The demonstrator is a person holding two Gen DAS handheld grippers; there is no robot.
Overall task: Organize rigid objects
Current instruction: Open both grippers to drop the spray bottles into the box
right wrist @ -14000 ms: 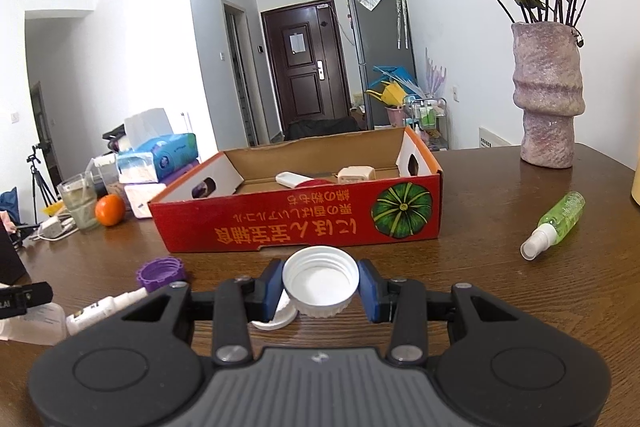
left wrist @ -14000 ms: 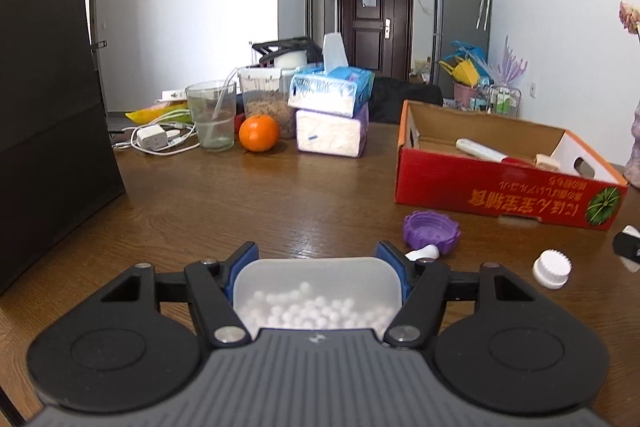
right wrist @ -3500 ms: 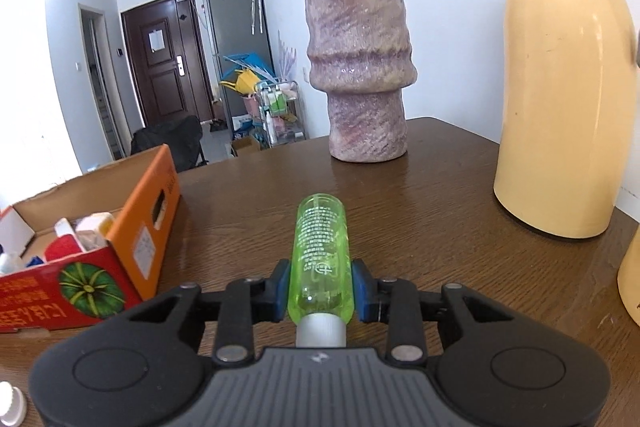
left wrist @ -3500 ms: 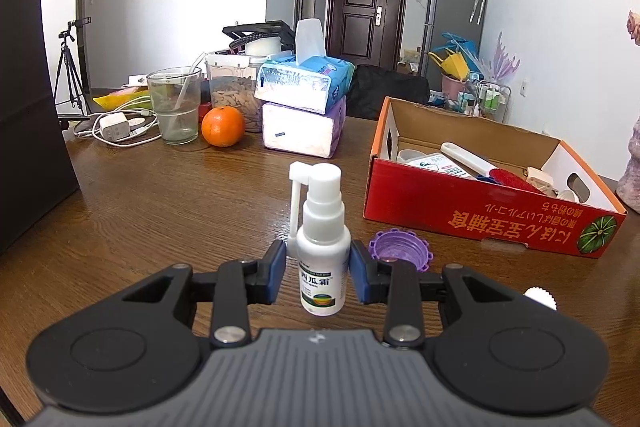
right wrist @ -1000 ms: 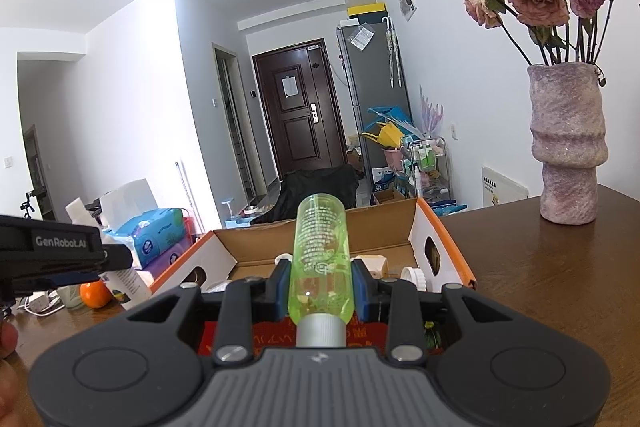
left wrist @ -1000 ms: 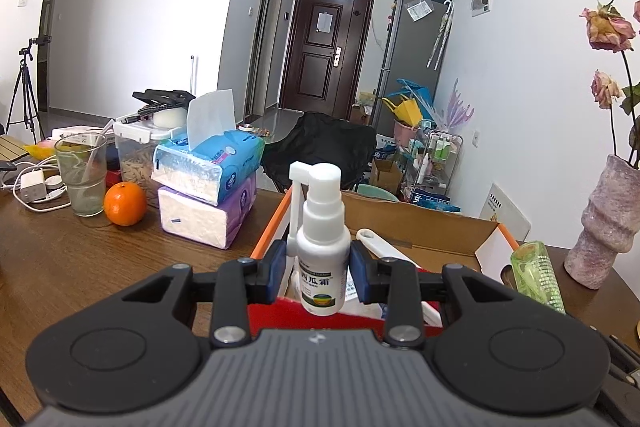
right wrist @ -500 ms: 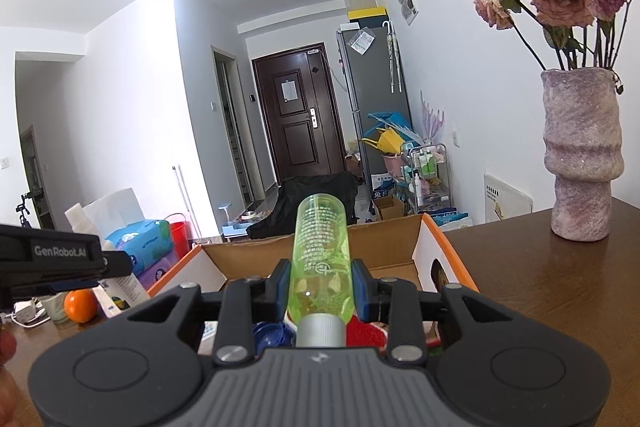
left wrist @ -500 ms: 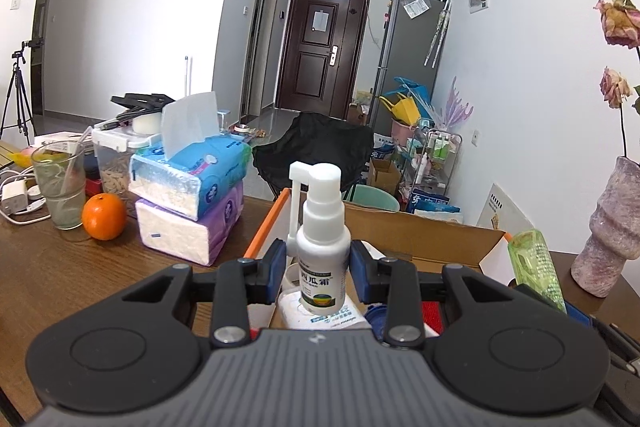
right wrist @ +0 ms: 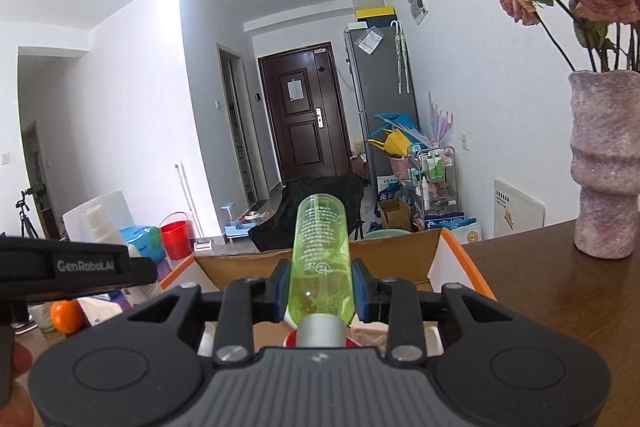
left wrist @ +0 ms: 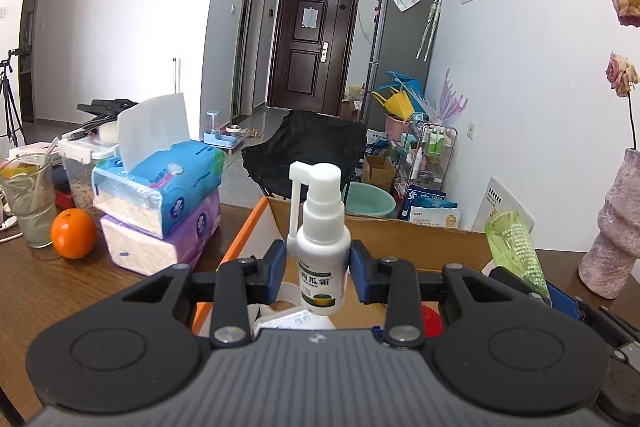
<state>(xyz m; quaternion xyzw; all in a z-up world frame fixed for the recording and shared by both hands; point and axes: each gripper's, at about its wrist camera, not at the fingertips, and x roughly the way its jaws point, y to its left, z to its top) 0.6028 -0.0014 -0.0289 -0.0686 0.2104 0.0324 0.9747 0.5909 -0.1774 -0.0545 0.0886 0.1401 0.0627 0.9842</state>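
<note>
My left gripper point(left wrist: 320, 267) is shut on a small white spray bottle point(left wrist: 322, 239) with a green label, held upright over the left part of the open cardboard box point(left wrist: 400, 239). My right gripper point(right wrist: 320, 287) is shut on a clear green bottle point(right wrist: 320, 259) with a silver collar, held above the same box point(right wrist: 400, 259). The green bottle also shows at the right in the left wrist view point(left wrist: 516, 251). White packets and a red item lie in the box below, partly hidden by the grippers.
Stacked tissue packs point(left wrist: 160, 211), an orange point(left wrist: 73, 233) and a glass point(left wrist: 28, 203) stand left of the box on the wooden table point(left wrist: 52, 291). A pink vase with dried roses point(right wrist: 604, 163) stands at the right.
Both grippers have moved forward over the box with their bottles still held. The box's red front wall has dropped out of view below them.
</note>
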